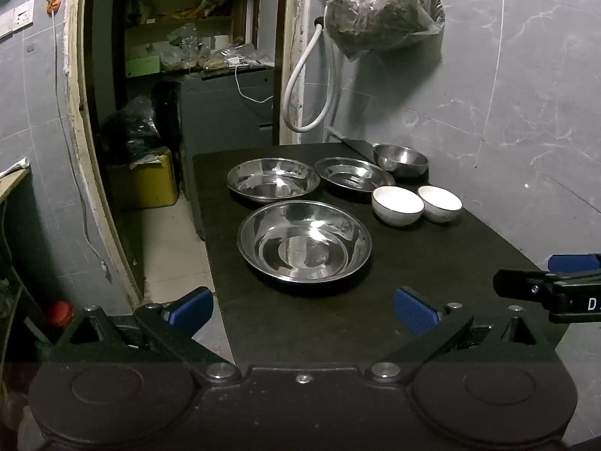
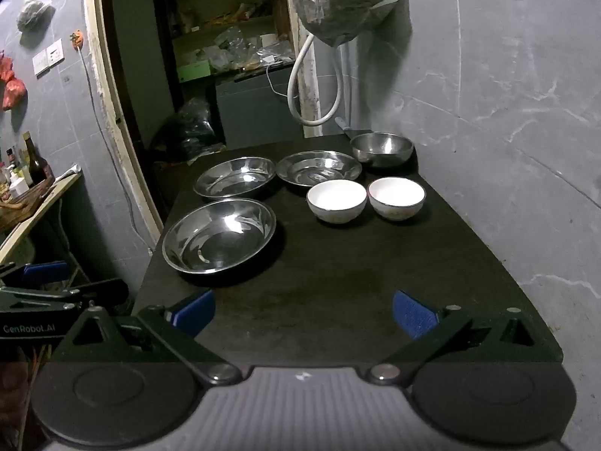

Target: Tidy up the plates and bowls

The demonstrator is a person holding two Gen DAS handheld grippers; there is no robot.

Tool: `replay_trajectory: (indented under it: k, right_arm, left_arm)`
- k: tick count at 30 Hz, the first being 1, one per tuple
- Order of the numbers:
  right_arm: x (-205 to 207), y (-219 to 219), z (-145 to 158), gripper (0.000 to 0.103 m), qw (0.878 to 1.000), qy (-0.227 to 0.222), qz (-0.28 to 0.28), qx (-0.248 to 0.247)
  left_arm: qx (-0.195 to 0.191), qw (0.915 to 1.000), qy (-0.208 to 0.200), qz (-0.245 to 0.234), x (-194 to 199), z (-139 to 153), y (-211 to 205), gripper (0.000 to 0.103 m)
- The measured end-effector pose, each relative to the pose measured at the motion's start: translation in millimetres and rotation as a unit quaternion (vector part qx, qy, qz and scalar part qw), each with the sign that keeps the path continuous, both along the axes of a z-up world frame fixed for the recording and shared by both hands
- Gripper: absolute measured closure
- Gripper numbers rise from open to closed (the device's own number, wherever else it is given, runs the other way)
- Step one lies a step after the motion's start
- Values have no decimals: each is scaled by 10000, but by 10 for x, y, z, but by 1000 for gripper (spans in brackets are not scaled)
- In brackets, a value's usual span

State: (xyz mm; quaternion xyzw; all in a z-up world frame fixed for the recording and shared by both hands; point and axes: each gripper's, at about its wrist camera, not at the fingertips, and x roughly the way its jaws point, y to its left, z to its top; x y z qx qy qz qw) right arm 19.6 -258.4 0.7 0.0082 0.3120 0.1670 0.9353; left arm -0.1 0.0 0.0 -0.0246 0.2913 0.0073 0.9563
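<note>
On a dark table [image 1: 432, 263] [image 2: 357, 270] lie three steel plates: a large near one [image 1: 305, 242] [image 2: 219, 235], one behind it [image 1: 273, 179] [image 2: 235, 177], and one further right [image 1: 354, 174] [image 2: 318, 168]. A steel bowl [image 1: 401, 158] [image 2: 381, 149] stands at the back. Two white bowls [image 1: 397, 205] [image 1: 439, 203] [image 2: 336, 201] [image 2: 396, 197] sit side by side. My left gripper [image 1: 303, 311] is open and empty over the table's near left edge. My right gripper [image 2: 303, 311] is open and empty over the near edge, also seen at the right in the left wrist view [image 1: 544, 282].
A grey tiled wall [image 1: 526, 94] bounds the table on the right, with a hanging plastic bag [image 1: 383, 7] and a white hose [image 1: 300, 86]. A doorway [image 1: 188, 75] with cluttered shelves opens behind. A side shelf with bottles [image 2: 26, 176] stands left.
</note>
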Motion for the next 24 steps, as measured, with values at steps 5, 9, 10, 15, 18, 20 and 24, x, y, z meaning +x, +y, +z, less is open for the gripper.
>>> replay_trajectory:
  k: [5,9,10,15,18,20,24]
  right_arm:
    - [1,3,2,0,10000,-2,2,8]
    - [4,6,3,0,10000,3,3,9]
    - [3,7,3,0,10000,-3,1,7]
    - [5,8,3,0,10000,-1,-1,4]
    - [6,8,3,0,10000,2,4,5]
    - [6,9,3,0,10000,2,4,4]
    - [6,11,2,0,10000,5,5,8]
  left_arm:
    - [-9,10000,16,-3,1,0,0,1]
    - [-6,10000,15,-14,-3,2,1,1]
    - [-3,10000,11,-18,-6,4,1,1]
    - [-17,10000,13,-6,-4,-4,0,1]
    - [-20,10000,10,-3,-17,-8,3,1]
    - [-7,10000,39,0,2,0,-1,1]
    - [2,10000,47,-1,1,1,-3,1]
